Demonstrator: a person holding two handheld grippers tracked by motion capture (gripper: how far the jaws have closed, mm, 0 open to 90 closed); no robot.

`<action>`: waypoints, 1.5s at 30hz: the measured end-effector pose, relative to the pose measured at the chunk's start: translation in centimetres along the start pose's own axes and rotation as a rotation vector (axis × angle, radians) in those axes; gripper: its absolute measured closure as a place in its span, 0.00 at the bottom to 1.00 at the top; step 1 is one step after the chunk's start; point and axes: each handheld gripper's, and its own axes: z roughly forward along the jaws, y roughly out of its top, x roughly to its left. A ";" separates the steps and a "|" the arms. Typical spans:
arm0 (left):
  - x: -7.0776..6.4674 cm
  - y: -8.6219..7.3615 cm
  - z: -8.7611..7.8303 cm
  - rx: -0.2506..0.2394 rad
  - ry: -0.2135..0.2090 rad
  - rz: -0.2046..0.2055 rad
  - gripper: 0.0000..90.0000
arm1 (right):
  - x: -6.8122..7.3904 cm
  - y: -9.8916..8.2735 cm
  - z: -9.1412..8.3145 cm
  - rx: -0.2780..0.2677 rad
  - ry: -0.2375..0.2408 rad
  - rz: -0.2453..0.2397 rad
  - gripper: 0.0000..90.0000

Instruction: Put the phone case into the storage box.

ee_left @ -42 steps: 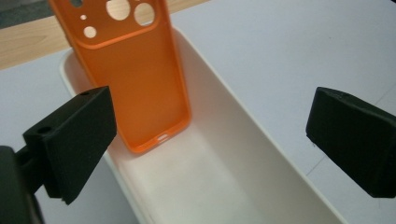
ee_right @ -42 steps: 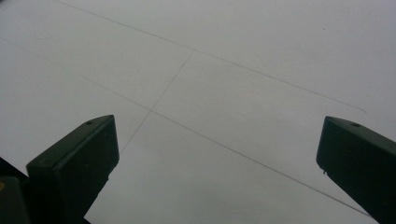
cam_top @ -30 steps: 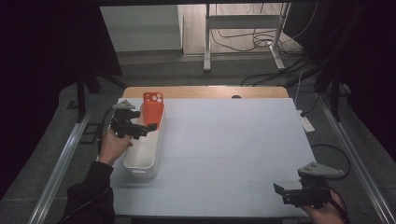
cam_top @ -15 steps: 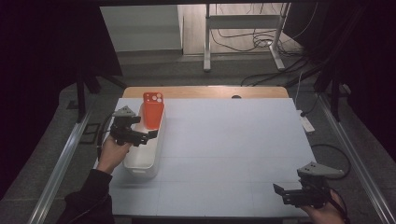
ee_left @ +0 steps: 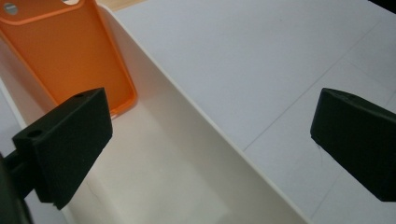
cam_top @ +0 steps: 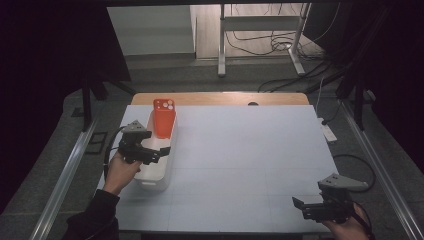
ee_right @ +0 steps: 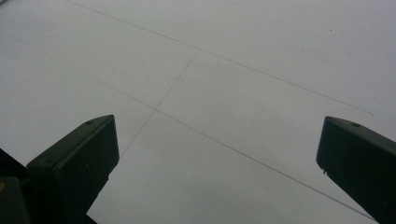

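An orange phone case [cam_top: 163,117] leans upright at the far end of a long white bin [cam_top: 159,172] on the left of the table. My left gripper [cam_top: 159,151] hovers over the bin's middle, open and holding nothing. In the left gripper view the case [ee_left: 70,51] stands past the left jaw, and the bin's right wall [ee_left: 196,121] runs between the wide-apart jaws. My right gripper [cam_top: 300,206] sits low at the table's front right corner, open over bare tabletop. The right gripper view has only the white surface [ee_right: 210,93] between its jaws.
The white tabletop [cam_top: 250,160] stretches wide between the two grippers. A wooden strip [cam_top: 220,98] edges the far side. Metal rails [cam_top: 65,175] run along both sides of the table, and cables lie on the floor beyond.
My left gripper has drawn back toward me along the bin, away from the phone case, which stays leaning in the bin. The right gripper has not moved.
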 end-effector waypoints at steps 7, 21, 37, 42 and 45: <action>-0.7 -0.5 -0.8 -0.013 0.007 0.005 0.00 | 0.0 0.0 0.0 -0.001 -0.001 -0.001 0.00; -1.7 -2.0 -2.4 -0.029 0.014 -0.018 0.00 | 0.0 0.0 0.0 0.000 -0.002 -0.003 0.00; -2.9 -3.8 -4.1 -0.030 0.032 -0.018 0.00 | 0.1 0.0 0.0 0.002 -0.001 -0.004 0.00; -3.2 -4.3 -4.6 -0.029 0.042 -0.017 0.00 | 0.0 0.0 0.0 0.001 0.000 -0.002 0.00; -3.4 -4.6 -4.9 -0.027 0.050 -0.019 0.00 | 0.0 0.0 0.0 0.002 -0.001 -0.003 0.00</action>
